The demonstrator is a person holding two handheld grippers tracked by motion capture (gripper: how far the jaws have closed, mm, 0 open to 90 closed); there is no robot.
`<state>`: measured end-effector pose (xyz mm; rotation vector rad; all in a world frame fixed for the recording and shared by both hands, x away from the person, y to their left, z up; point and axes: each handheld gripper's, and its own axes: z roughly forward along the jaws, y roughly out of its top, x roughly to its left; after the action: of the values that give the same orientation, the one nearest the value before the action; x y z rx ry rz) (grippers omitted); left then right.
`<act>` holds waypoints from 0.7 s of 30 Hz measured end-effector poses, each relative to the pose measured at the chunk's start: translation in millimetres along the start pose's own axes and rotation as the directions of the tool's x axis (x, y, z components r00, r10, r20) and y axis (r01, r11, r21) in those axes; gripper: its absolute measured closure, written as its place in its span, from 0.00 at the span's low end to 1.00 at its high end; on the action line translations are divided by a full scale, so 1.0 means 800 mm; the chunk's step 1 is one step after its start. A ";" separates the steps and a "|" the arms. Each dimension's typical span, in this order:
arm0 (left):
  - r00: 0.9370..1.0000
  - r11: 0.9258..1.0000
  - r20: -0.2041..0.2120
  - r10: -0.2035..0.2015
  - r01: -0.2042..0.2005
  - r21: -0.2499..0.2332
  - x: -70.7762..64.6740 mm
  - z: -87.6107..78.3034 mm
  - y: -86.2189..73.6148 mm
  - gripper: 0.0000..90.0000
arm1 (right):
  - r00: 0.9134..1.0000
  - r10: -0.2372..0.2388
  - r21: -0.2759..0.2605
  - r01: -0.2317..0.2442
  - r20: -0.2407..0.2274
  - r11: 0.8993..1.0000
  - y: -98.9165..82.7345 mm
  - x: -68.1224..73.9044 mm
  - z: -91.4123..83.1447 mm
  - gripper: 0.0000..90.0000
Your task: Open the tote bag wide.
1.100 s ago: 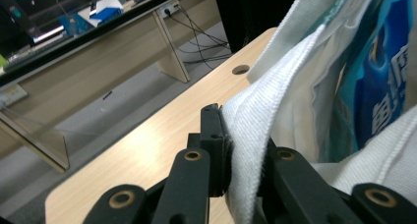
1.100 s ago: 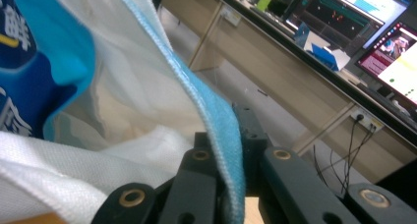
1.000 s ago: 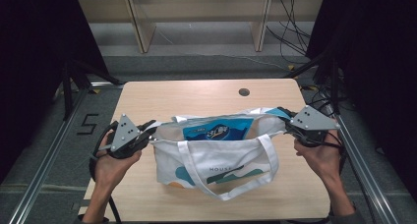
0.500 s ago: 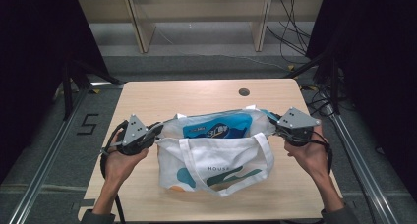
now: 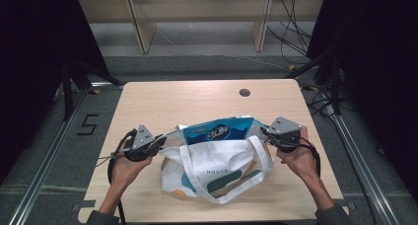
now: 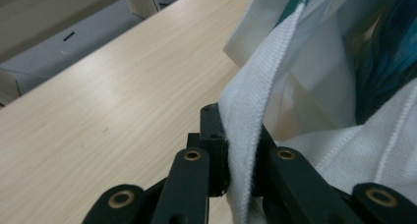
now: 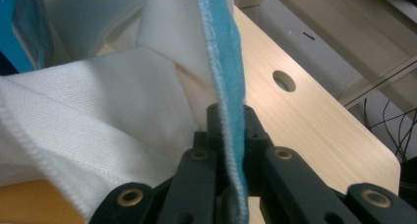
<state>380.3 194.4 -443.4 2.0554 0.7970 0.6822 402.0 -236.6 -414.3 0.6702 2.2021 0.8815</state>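
Note:
A white tote bag (image 5: 217,170) with teal and orange print lies on the wooden table (image 5: 197,101), its mouth held wide. A blue snack packet (image 5: 219,131) sticks out of the bag's top. My left gripper (image 5: 160,142) is shut on the bag's left rim; the white fabric edge (image 6: 246,135) runs between its jaws. My right gripper (image 5: 266,131) is shut on the bag's right rim, where a blue-tinted hem (image 7: 228,101) is pinched between its jaws. A white handle loop (image 5: 222,185) hangs down the bag's front.
A round cable hole (image 5: 244,92) sits in the table near its far right corner. Wooden shelf legs (image 5: 140,22) stand on the floor beyond the table. Metal rails (image 5: 47,156) run along both sides, and cables (image 5: 296,32) lie at the back right.
Both grippers have come down and slightly inward with the bag's rims in them. The bag has sunk lower and slumped onto the table, nearer the front edge.

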 end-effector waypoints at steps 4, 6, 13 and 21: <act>0.999 0.999 0.024 0.031 -0.032 0.042 0.001 0.015 -0.015 0.92 | 0.999 -0.032 0.013 0.033 -0.020 0.999 -0.004 0.002 0.006 0.97; 0.998 0.994 0.033 0.058 -0.060 0.086 0.000 0.021 -0.022 0.92 | 1.000 -0.016 0.034 0.017 -0.022 0.999 -0.009 0.004 0.010 0.97; 0.994 0.991 0.105 -0.003 -0.011 0.132 -0.011 0.046 -0.045 0.92 | 0.997 -0.006 0.118 0.015 -0.071 0.993 -0.032 0.012 0.035 0.96; 0.988 0.984 0.150 -0.034 0.007 0.179 -0.015 0.058 -0.058 0.93 | 0.986 0.023 0.258 0.021 -0.166 0.966 -0.064 0.026 0.077 0.96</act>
<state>391.4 185.0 -508.4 2.2265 0.8136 0.4484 422.7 -231.5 -494.1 0.7415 2.4967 0.6764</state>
